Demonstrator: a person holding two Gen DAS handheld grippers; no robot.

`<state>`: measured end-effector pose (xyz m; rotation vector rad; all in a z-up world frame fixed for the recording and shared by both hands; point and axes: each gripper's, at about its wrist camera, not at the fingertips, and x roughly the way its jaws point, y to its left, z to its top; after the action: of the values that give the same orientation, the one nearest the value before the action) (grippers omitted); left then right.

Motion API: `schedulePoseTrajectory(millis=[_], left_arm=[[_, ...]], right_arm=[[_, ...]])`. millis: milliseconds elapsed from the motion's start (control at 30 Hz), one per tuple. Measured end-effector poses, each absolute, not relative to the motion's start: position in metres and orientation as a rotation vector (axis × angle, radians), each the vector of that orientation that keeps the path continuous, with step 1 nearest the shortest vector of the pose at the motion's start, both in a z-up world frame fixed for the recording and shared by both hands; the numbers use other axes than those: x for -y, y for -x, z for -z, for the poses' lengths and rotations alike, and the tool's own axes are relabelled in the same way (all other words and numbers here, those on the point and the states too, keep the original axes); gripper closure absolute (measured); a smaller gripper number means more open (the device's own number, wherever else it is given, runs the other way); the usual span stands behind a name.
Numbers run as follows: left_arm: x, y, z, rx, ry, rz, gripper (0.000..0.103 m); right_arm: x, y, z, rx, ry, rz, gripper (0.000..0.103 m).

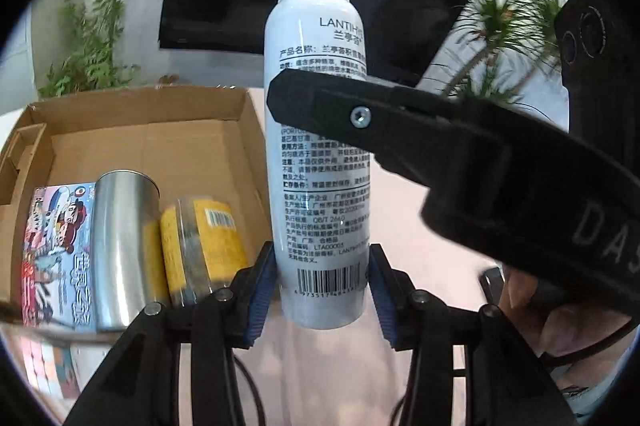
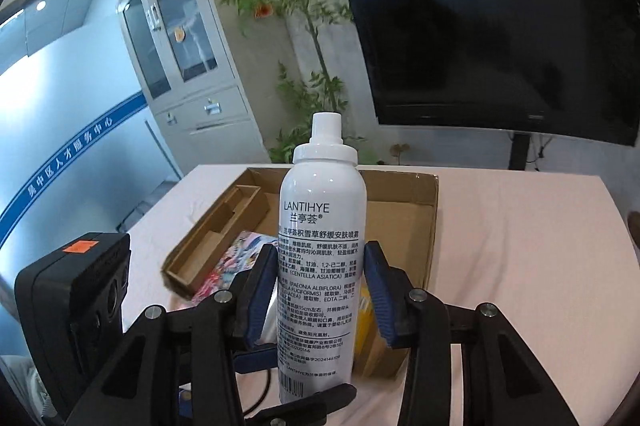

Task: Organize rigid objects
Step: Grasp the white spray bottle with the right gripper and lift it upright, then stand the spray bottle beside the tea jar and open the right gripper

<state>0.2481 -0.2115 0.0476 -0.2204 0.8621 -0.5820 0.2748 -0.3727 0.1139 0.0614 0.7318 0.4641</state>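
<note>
A white LANTIHYE spray bottle (image 1: 320, 146) is held upright above the table, between both grippers. My left gripper (image 1: 322, 290) is shut on its lower part, blue pads touching both sides. In the right wrist view the bottle (image 2: 320, 266) stands between my right gripper's (image 2: 320, 302) blue pads, which press on its middle. The right gripper's finger (image 1: 360, 114) crosses the bottle in the left wrist view. An open cardboard box (image 1: 140, 130) sits on the table at the left, holding a silver can (image 1: 120, 246), a yellow-labelled jar (image 1: 200, 250) and a colourful printed box (image 1: 56, 254).
The table has a pale pink cloth (image 2: 520, 246). The cardboard box (image 2: 400, 202) lies behind the bottle in the right wrist view. A large dark screen (image 2: 500, 26), plants (image 2: 312, 46) and a grey cabinet (image 2: 180, 38) stand behind the table.
</note>
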Motion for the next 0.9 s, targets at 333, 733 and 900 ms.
schedulePoseTrajectory(millis=[333,733,900], left_arm=[[0.224,-0.305,0.025,-1.087,0.244,0.567,0.058],[0.178,-0.216,-0.025,-0.914,0.132,0.5,0.057],[0.088,-0.147,-0.08,-0.681,0.055,0.303,0.013]], right_arm=[[0.404,-0.367,-0.002,-0.875,-0.2,-0.463,0.061],[0.409,-0.357,0.047,-1.025,-0.192,-0.298,0.049],[0.378,-0.288,-0.009,-0.844,0.0,-0.221,0.0]])
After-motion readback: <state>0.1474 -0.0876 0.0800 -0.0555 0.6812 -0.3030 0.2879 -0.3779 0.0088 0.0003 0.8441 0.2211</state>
